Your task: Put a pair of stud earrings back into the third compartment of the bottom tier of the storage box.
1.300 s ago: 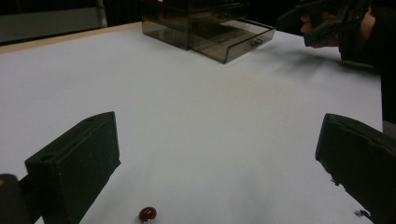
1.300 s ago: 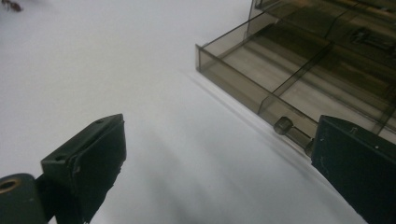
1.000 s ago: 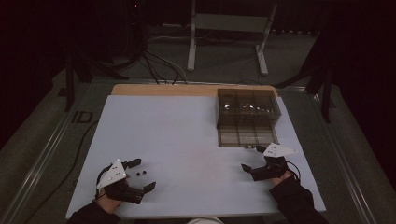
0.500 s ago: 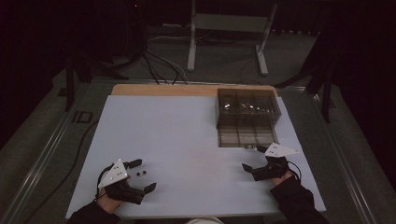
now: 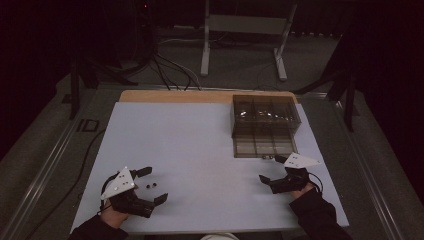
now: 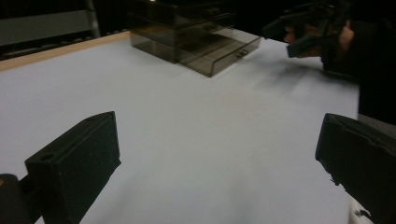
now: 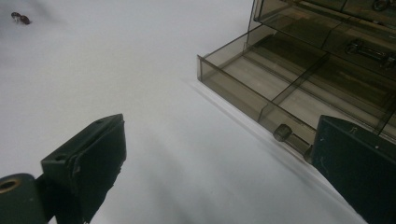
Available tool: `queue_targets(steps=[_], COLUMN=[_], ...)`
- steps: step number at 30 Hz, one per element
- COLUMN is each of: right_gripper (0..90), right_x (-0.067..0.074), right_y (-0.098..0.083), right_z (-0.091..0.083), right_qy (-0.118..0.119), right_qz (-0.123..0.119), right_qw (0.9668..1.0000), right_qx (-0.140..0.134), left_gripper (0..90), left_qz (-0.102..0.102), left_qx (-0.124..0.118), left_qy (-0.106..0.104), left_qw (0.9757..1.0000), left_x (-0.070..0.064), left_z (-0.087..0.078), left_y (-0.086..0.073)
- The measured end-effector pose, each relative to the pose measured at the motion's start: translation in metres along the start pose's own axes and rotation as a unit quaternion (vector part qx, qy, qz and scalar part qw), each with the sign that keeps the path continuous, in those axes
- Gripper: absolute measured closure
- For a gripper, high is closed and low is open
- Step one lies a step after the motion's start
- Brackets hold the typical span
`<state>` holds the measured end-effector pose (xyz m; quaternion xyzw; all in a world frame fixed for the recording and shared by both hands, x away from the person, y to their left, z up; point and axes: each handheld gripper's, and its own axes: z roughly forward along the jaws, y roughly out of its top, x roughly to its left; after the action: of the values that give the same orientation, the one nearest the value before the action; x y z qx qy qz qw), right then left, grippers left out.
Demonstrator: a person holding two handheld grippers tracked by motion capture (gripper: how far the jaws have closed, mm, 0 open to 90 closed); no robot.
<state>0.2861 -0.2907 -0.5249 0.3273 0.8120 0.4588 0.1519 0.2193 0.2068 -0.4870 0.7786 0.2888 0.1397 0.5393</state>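
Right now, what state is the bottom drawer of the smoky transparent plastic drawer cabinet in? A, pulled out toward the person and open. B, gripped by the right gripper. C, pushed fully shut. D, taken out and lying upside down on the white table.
A: the bottom drawer juts out from the smoky transparent plastic drawer cabinet, its compartments showing, and the right gripper is open, short of it.

Dim, grainy pictures; dark surroundings, perhaps slightly blurred.

Left of the brown drawer box (image 5: 265, 117) the white table (image 5: 200, 135) is wide open. Its pulled-out drawer (image 5: 264, 146) blocks the front.
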Motion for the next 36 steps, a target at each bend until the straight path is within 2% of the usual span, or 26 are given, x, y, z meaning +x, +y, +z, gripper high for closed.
queue_targets(steps=[4, 9, 14, 16, 21, 23, 24, 26, 28, 29, 30, 31, 34, 36], right_gripper=[3.4, 3.4, 3.4, 3.4, 3.4, 3.4, 3.4, 3.4, 3.4, 3.4, 3.4, 3.4, 3.4, 3.4], right_x=[0.001, 0.001, 0.002, 0.001, 0.003, 0.003, 0.003, 0.003, 0.003, 0.003, 0.003, 0.003, 0.003, 0.004], right_y=[0.001, 0.001, 0.001, 0.001, 0.000, 0.001, 0.001, 0.001, 0.001, 0.000, 0.000, 0.000, 0.000, 0.000], right_z=[-0.001, -0.002, -0.004, -0.004, -0.004, -0.004, -0.004, -0.003, -0.003, -0.003, -0.003, -0.003, -0.003, -0.003], right_qy=[0.002, 0.001, 0.002, 0.001, 0.004, 0.006, 0.005, 0.007, 0.007, 0.007, 0.007, 0.007, 0.007, 0.007], right_qz=[-0.002, 0.000, 0.000, 0.000, -0.001, 0.000, -0.001, -0.002, -0.002, -0.002, -0.002, -0.002, -0.003, -0.004], right_qw=[1.0000, 1.0000, 1.0000, 1.0000, 1.0000, 1.0000, 1.0000, 1.0000, 1.0000, 1.0000, 1.0000, 1.0000, 1.0000, 1.0000], right_qx=[-0.003, -0.003, -0.006, -0.006, -0.004, -0.004, -0.004, -0.003, -0.002, -0.002, -0.002, -0.002, -0.002, -0.002], left_gripper=[1.0, 0.9, 1.0, 1.0, 4.8, 5.2, 5.6, 5.8, 6.3, 6.4, 6.8, 6.8, 8.6, 16.0], left_qz=[-0.015, -0.033, -0.053, -0.057, -0.065, -0.061, -0.063, -0.070, -0.078, -0.083, -0.083, -0.091, -0.089, -0.087], left_qx=[-0.014, -0.014, 0.002, 0.003, 0.023, 0.019, 0.021, 0.030, 0.042, 0.052, 0.052, 0.068, 0.089, 0.103], left_qy=[0.033, 0.066, 0.108, 0.109, 0.140, 0.139, 0.140, 0.144, 0.136, 0.137, 0.137, 0.138, 0.134, 0.139], left_qw=[0.9993, 0.9972, 0.9928, 0.9924, 0.9877, 0.9883, 0.9879, 0.9867, 0.9867, 0.9857, 0.9857, 0.9839, 0.9830, 0.9811], left_x=[0.004, 0.009, 0.016, 0.019, 0.025, 0.026, 0.026, 0.028, 0.030, 0.030, 0.030, 0.028, 0.025, 0.023], left_z=[-0.004, -0.009, -0.012, -0.012, -0.011, -0.011, -0.011, -0.010, -0.009, -0.008, -0.008, -0.004, 0.000, 0.004], left_y=[0.004, 0.007, 0.008, 0.007, 0.003, 0.002, 0.002, 0.001, -0.001, -0.002, -0.002, -0.003, -0.004, -0.006])
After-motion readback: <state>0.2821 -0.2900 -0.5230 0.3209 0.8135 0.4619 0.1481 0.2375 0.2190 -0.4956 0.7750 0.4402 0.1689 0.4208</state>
